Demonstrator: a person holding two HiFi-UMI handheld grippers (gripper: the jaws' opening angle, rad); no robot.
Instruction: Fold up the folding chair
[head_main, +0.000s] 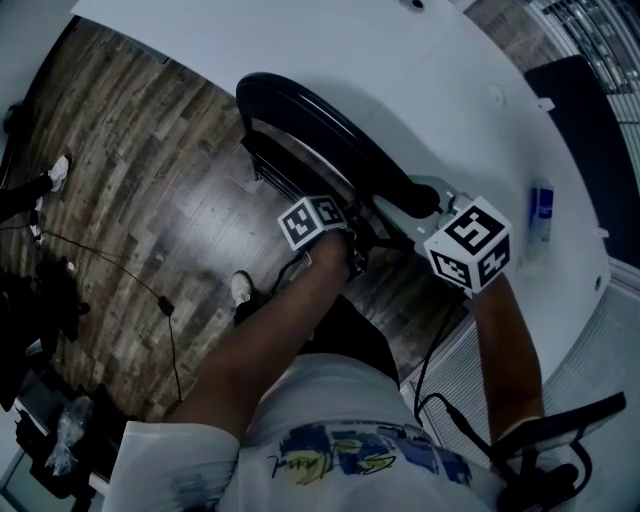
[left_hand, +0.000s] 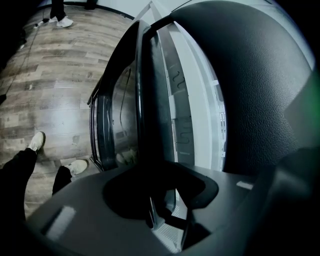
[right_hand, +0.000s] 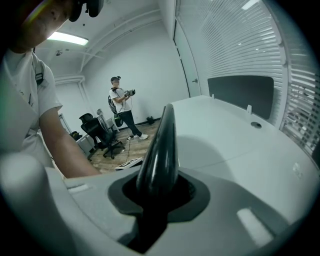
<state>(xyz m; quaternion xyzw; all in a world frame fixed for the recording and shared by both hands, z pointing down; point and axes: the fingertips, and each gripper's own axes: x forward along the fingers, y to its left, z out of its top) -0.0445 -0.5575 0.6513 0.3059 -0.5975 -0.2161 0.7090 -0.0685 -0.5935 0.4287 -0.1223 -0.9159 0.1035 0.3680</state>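
The black folding chair (head_main: 318, 128) is standing on the wooden floor (head_main: 150, 180), just beside the left edge of the white table (head_main: 420, 70), with its panels lying close together. The right claw (head_main: 420, 205) is clamping the chair's glossy rim, which is rising straight out of its jaws (nothing else is showing between them). The left claw (head_main: 345, 240) is sitting just to its left on the frame, its jaws standing apart with a dark bar passing between them and light showing in the gap. Far off, another person (right_hand: 122, 107) is standing near an office chair (right_hand: 100, 132).
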